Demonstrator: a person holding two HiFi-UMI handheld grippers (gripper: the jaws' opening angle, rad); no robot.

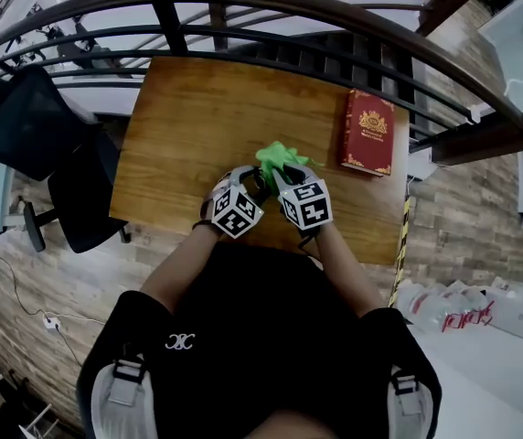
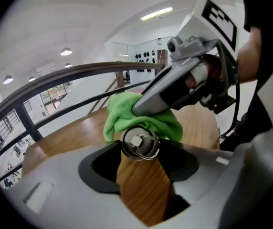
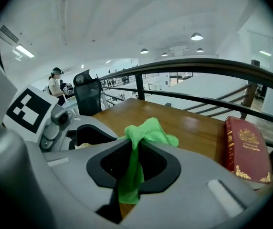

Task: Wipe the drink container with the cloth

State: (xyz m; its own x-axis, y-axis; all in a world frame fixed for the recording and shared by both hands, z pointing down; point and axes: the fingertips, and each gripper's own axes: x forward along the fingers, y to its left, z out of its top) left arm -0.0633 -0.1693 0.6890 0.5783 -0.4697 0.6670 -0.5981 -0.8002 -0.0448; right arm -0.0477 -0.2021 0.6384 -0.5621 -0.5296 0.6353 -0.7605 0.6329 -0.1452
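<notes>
A metal drink container (image 2: 140,144) with a ring on its cap stands between the jaws of my left gripper (image 2: 140,152), which is shut on it. A bright green cloth (image 2: 127,114) lies against the container's far side. My right gripper (image 3: 134,163) is shut on that cloth (image 3: 148,132), which bunches out past its jaws. In the head view both grippers meet over the near middle of the wooden table (image 1: 188,126), left gripper (image 1: 246,187) beside right gripper (image 1: 286,177), with the cloth (image 1: 280,157) just beyond them. The container is mostly hidden there.
A red book with gold print (image 1: 368,131) lies at the table's right side, also seen as the red book (image 3: 246,147). A dark curved railing (image 1: 243,7) runs behind the table. Black office chairs (image 1: 24,122) stand to the left.
</notes>
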